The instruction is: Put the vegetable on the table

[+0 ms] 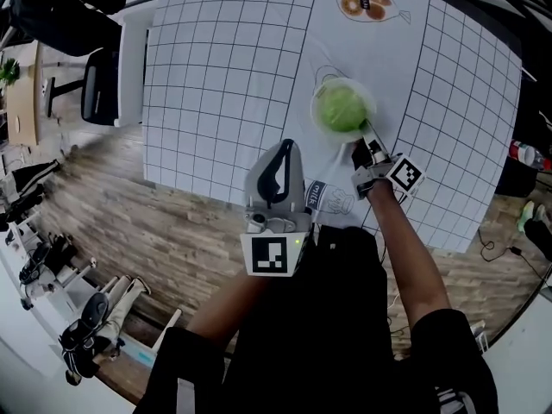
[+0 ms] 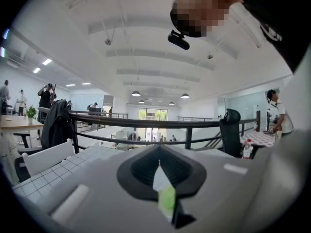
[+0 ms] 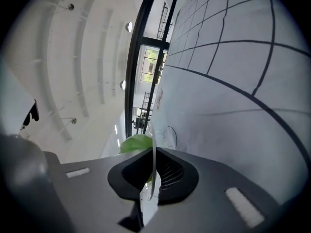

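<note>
A round green vegetable (image 1: 342, 109) sits in a clear plastic bag on the white gridded table (image 1: 224, 76). My right gripper (image 1: 366, 142) is just in front of it, shut on the bag's thin film. In the right gripper view the film runs as a pale sheet through the closed jaws (image 3: 152, 152), and the green vegetable (image 3: 133, 143) shows just beyond them. My left gripper (image 1: 278, 164) hovers over the table's near edge, left of the vegetable. It is shut with nothing seen in it (image 2: 159, 166).
A bag of ring-shaped breads (image 1: 366, 3) lies at the table's far side. A printed white wrapper (image 1: 321, 197) rests near the front edge. Black chairs (image 1: 99, 84) stand left of the table on the wooden floor (image 1: 129, 214). Bottles (image 1: 526, 155) are on the right.
</note>
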`<move>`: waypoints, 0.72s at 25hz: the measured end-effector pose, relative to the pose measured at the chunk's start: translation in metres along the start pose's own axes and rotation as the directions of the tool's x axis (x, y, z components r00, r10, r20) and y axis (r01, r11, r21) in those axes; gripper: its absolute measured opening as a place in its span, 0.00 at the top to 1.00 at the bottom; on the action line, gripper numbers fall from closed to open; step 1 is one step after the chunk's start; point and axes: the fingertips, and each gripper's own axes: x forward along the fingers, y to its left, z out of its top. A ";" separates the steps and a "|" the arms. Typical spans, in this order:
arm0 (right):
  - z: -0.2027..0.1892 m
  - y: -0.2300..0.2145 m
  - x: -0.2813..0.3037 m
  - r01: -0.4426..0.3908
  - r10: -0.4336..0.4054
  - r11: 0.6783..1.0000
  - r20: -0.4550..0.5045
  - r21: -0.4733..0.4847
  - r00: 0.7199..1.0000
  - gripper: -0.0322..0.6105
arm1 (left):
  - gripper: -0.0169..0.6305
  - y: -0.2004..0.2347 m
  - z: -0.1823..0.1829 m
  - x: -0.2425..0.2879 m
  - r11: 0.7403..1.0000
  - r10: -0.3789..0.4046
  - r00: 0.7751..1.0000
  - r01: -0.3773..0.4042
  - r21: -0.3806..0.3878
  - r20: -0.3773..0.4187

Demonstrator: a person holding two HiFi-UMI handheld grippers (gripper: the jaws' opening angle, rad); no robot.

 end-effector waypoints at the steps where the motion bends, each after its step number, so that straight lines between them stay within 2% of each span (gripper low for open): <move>1: -0.001 -0.003 0.001 0.009 -0.009 1.000 -0.003 0.005 1.000 0.94 | 0.96 0.001 -0.001 0.000 1.000 0.002 1.000 -0.002 0.000 -0.004; 10: -0.006 -0.013 0.012 0.042 -0.042 0.999 -0.006 0.004 0.999 0.93 | 0.96 0.005 -0.007 -0.006 1.000 0.016 1.000 -0.016 0.002 -0.009; 13: -0.012 -0.022 0.012 0.098 -0.097 0.994 -0.011 0.051 0.995 0.93 | 0.96 0.006 -0.009 -0.007 1.000 0.015 1.000 -0.015 0.003 -0.014; 16: -0.015 -0.020 0.016 0.095 -0.096 0.989 0.001 0.114 0.995 0.92 | 0.96 0.007 -0.010 -0.008 1.000 0.015 1.000 -0.015 -0.003 -0.014; 18: -0.015 -0.022 0.017 0.125 -0.125 0.985 -0.001 0.118 0.992 0.93 | 0.96 0.008 -0.011 -0.008 1.000 0.016 1.000 -0.016 -0.005 -0.016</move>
